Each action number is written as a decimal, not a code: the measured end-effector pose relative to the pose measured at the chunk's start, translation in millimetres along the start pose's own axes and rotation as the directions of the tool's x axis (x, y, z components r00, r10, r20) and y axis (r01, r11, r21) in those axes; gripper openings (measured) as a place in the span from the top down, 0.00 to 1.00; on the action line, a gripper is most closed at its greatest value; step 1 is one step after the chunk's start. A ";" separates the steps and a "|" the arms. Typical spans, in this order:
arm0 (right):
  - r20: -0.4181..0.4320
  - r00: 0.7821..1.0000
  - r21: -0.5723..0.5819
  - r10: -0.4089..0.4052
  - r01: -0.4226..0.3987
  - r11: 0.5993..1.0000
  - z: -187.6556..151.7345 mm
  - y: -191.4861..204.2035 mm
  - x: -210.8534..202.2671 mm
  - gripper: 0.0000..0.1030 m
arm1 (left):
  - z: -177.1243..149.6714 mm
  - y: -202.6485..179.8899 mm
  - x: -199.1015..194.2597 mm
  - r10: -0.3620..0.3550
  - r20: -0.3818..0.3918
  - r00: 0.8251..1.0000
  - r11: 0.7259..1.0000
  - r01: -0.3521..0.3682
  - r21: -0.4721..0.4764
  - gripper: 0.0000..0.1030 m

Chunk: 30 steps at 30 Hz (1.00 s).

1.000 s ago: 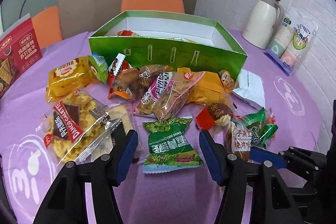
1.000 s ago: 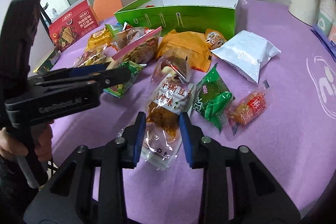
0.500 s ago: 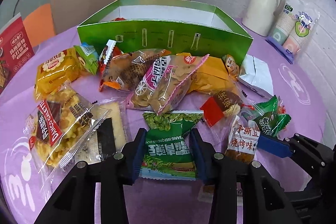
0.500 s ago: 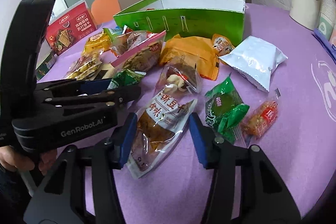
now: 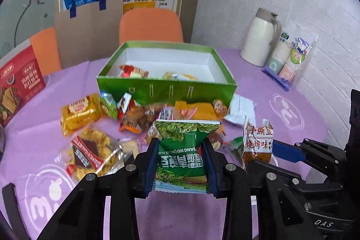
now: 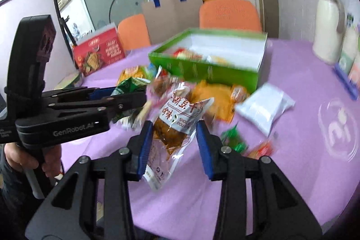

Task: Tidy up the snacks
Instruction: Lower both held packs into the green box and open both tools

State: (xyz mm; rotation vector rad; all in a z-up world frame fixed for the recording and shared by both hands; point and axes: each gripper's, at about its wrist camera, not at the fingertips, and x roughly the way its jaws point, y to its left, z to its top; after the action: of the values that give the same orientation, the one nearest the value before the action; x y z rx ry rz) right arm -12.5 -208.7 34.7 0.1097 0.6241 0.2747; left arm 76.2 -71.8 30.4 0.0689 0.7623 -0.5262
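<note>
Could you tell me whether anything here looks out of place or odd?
Nothing looks damaged or spilled. Most snack packets lie loose in front of the green box, which holds only a few. That is the unfinished job.

Green pea packet (image 5: 181, 153): glossy green, white lettering, upright, lifted above table, in front of green box (image 5: 166, 88).
Clear tofu packet (image 6: 177, 125): brown contents, red lettering, tilted, raised, in front of box.
Green box: open, white inside, few snacks at bottom.
Loose snacks against box front: yellow packet (image 5: 79, 113), orange packet (image 5: 198, 110), white packet (image 6: 265, 106).
</note>
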 end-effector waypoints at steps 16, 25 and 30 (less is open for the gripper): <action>0.066 0.973 0.085 -0.222 0.216 0.973 91.7 -82.9 59.3 0.58 | 119.0 22.7 72.2 0.082 0.039 0.996 0.996 -0.081 -0.032 0.64; 0.007 0.976 0.064 -0.218 0.217 0.974 99.7 -110.4 115.9 0.40 | 129.7 38.8 128.5 0.104 -0.002 0.995 0.993 -0.104 -0.060 0.37; 0.046 0.974 0.025 -0.223 0.222 0.975 94.7 -110.3 109.0 0.10 | 121.3 43.8 127.3 0.188 0.053 0.981 0.980 -0.184 -0.076 0.00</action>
State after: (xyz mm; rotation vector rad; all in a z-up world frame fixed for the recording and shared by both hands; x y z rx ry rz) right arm 152.4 -284.9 29.7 0.0646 0.5850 0.0492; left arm 251.3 -118.2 27.2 0.0575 0.7069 -0.3212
